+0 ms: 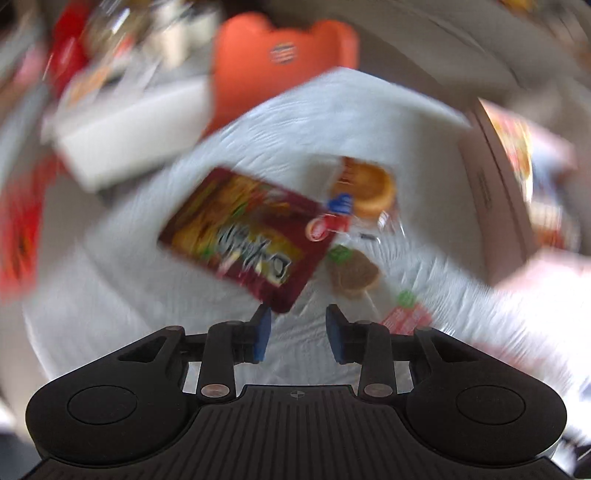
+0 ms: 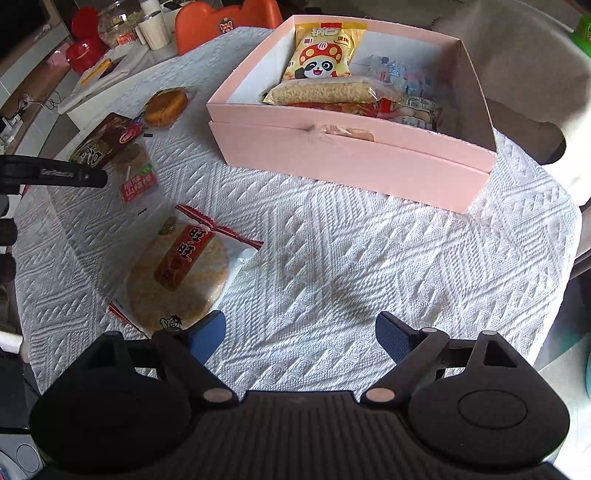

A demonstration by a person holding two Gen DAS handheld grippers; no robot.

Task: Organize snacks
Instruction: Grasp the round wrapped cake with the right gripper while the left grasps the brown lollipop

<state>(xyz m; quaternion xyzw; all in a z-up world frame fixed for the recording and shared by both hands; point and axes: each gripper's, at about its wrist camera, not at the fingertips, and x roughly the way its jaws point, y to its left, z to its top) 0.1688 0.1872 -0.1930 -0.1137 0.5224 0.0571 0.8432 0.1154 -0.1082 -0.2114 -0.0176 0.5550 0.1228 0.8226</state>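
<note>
In the blurred left wrist view a dark red snack packet lies on the white tablecloth, just beyond my left gripper. That gripper is open, with nothing between its blue pads. An orange cake packet and a brown round snack lie to the right of the red packet. In the right wrist view my right gripper stands wide open and empty over the cloth. A round rice cracker packet lies by its left finger. The pink box behind holds several snacks.
Part of the left gripper shows at the left edge, over the dark red packet and a clear hawthorn packet. An orange chair, a white cup, a glass jar and red containers stand beyond the table.
</note>
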